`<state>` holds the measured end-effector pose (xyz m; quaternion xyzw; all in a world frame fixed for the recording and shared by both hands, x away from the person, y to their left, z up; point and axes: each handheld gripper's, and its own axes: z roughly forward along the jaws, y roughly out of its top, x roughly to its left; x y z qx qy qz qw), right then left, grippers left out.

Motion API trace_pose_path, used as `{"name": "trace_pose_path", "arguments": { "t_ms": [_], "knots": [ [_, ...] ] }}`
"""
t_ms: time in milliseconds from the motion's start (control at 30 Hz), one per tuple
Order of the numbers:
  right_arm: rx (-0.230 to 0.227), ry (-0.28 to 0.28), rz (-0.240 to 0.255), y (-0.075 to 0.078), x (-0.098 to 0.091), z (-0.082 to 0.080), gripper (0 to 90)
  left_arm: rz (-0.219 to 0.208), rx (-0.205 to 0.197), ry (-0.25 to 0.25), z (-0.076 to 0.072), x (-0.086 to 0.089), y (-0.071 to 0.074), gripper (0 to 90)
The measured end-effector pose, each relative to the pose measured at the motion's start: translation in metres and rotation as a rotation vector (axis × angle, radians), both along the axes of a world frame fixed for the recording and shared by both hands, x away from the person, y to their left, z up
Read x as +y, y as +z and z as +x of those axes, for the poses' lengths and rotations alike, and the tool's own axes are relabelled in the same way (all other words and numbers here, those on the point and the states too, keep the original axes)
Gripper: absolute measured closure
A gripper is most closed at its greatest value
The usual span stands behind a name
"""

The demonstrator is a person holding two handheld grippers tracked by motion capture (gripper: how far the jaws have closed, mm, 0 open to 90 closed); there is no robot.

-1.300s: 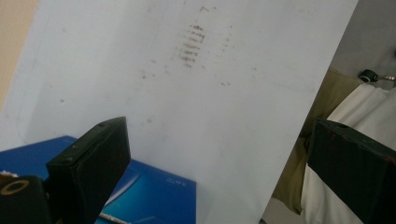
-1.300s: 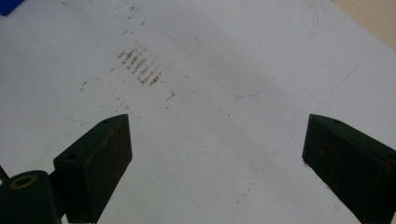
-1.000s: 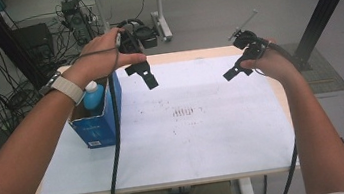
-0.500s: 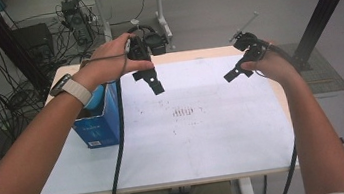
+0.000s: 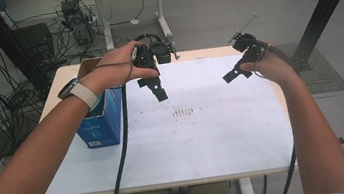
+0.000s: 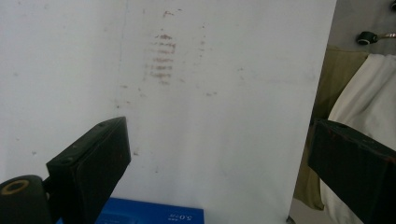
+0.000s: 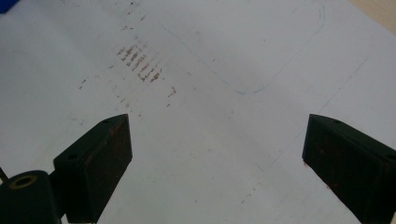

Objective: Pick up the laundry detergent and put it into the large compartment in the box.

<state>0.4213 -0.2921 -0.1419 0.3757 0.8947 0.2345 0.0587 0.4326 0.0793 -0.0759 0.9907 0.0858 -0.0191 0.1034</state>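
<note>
Both hand-held grippers hover over a white table (image 5: 201, 143). My left gripper (image 5: 158, 92) hangs near the table's back middle, just right of an open blue carton (image 5: 101, 122), and points down at the tabletop. In the left gripper view its jaws (image 6: 219, 163) stand wide apart with nothing between them, and the carton's blue edge (image 6: 154, 215) lies below. My right gripper (image 5: 233, 74) is held above the back right of the table. Its jaws (image 7: 217, 158) are also wide apart and empty, above bare tabletop.
A patch of reddish-brown smudges (image 5: 186, 111) marks the table's middle, and the same smudges (image 6: 161, 58) (image 7: 140, 60) lie ahead of each gripper. Faint pencil outlines (image 7: 280, 65) run across the surface. Cables trail off the front edge. Desks and cable bundles stand beyond the table.
My left gripper has moved right, from above the blue carton out over the open tabletop. The right gripper has stayed almost still.
</note>
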Motion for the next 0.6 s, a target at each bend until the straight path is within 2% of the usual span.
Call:
{"name": "trace_pose_path", "arguments": {
  "t_ms": [600],
  "knots": [
    [-0.003, -0.005, 0.003, -0.0003, 0.0009, -0.0022, 7.9, -0.005, -0.005, 0.001, -0.003, 0.0034, -0.0003, 6.9]
  ]
}}
